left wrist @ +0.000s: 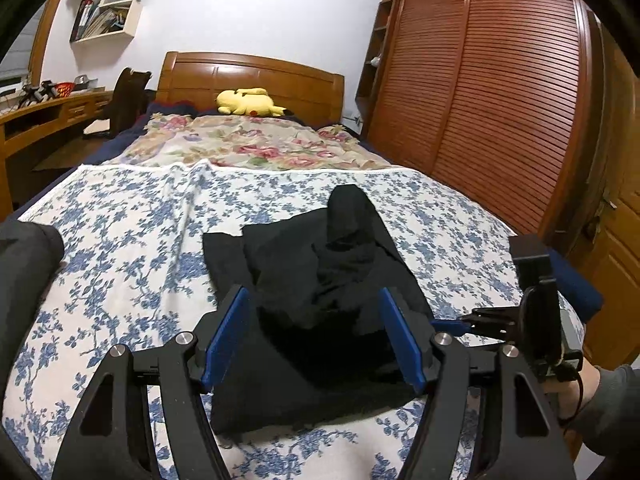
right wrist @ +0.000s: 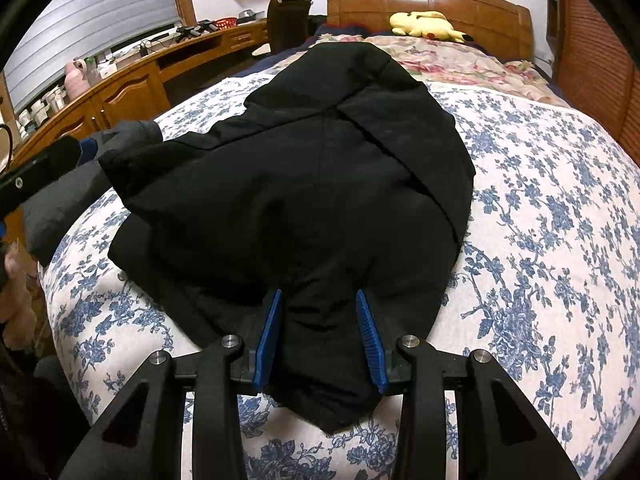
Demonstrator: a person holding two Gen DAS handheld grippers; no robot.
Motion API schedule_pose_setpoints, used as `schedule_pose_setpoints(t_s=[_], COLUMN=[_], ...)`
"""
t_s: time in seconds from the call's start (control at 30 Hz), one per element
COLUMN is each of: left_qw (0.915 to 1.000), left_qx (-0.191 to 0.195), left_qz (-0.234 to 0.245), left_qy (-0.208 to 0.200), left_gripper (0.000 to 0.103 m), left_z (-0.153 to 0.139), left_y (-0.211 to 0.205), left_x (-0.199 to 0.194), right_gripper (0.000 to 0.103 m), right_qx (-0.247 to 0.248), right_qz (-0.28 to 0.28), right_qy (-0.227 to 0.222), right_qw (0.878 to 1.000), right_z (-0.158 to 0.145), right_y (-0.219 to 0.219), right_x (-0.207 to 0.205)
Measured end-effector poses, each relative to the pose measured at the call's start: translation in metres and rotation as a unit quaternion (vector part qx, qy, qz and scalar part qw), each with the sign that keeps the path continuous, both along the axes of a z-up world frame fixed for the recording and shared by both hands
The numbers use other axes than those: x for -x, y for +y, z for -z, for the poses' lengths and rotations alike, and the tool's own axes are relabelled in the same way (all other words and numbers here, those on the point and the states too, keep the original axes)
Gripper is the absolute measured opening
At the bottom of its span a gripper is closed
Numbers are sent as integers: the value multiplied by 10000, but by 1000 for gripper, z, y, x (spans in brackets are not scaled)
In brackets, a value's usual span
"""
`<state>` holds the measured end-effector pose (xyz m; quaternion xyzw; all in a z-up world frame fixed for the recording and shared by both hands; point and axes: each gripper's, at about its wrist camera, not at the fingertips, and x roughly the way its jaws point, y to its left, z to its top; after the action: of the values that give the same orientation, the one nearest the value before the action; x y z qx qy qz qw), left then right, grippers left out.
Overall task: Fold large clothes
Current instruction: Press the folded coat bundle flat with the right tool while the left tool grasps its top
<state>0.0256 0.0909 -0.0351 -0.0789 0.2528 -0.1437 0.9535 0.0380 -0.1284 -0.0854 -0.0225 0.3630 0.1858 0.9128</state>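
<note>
1. Right gripper [right wrist: 320, 344] straddles the near tip of the black garment [right wrist: 288, 184], its blue pads [right wrist: 269, 340] partly apart with cloth bunched between them; whether they truly pinch it cannot be told, so a lift could drop the corner and undo the fold
2. Left gripper [left wrist: 314, 340] has its jaws spread wide over the same heap and grips nothing; if it closes here it may catch several layers at once
3. Garment lies crumpled mid-bed on the blue floral sheet [left wrist: 120, 240], a ridge poking up toward 12 o'clock; folding over that ridge would trap creases
4. Right gripper shows at 3 o'clock in the left view, near enough that the two tools might knock
</note>
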Motion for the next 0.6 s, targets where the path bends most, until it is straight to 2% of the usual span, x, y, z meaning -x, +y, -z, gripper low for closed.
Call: schedule_pose_setpoints(t_s=[0.17,0.37,0.5,0.6], left_qw=[9997,9997,9996,9994], left_qx=[-148,-120,-208,-294], left_qz=[-29,-41,-38,-47], left_qy=[175,210,198,202], left_gripper=[69,69,69,61], left_z=[9,11,13,17], left_y=[-9,-19,-28,-34], left_x=[-8,-11,-14,-15], right_gripper=[40,41,47,50], right_qx=[-87,-123,53,277], right_qz=[-48,-97,51,147], right_qy=[-119,-265,-519,-714], right_qw=[9999,9995,9986,9970], right_z=[1,-2,-6,-4], right_y=[-2,-8,-16,-20], right_x=[6,13,24,33])
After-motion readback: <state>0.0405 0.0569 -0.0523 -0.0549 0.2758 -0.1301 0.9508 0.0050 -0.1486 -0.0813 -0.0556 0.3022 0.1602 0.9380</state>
